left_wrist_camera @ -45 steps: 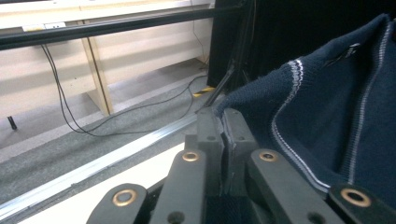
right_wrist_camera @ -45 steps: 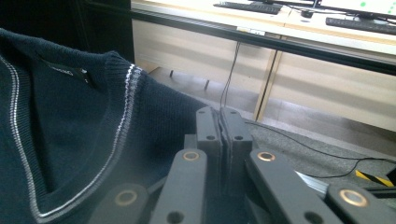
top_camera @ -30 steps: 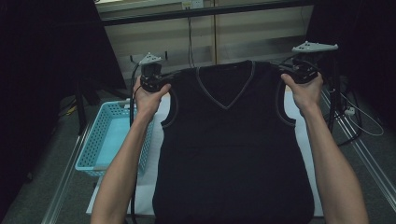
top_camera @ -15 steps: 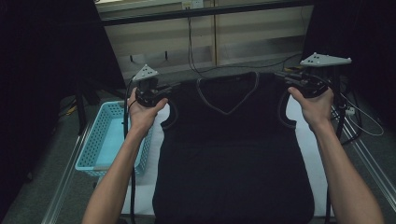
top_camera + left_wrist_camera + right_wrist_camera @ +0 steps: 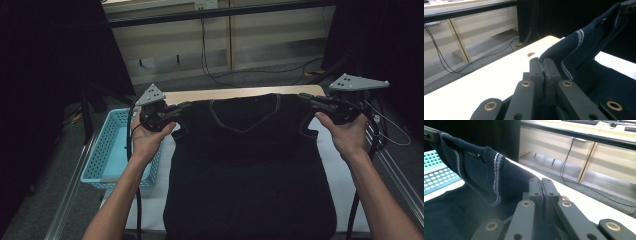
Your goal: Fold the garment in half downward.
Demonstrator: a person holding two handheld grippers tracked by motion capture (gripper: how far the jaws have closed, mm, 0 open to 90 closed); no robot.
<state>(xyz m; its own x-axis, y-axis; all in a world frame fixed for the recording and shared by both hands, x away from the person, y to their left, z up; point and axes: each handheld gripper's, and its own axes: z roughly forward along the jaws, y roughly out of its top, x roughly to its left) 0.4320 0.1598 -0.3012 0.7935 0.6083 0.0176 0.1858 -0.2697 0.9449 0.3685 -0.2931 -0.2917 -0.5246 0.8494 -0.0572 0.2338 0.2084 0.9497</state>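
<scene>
the vest (image 5: 250,170) hangs mid-frame, shoulders pinched by the left gripper (image 5: 172,112) and right gripper (image 5: 312,100); uneven tugging could slip the knit free.

High view overhead facing forward onto the counter (image 5: 240,93), each claw view close along its jaws, all sharing the vest (image 5: 250,165)
</scene>
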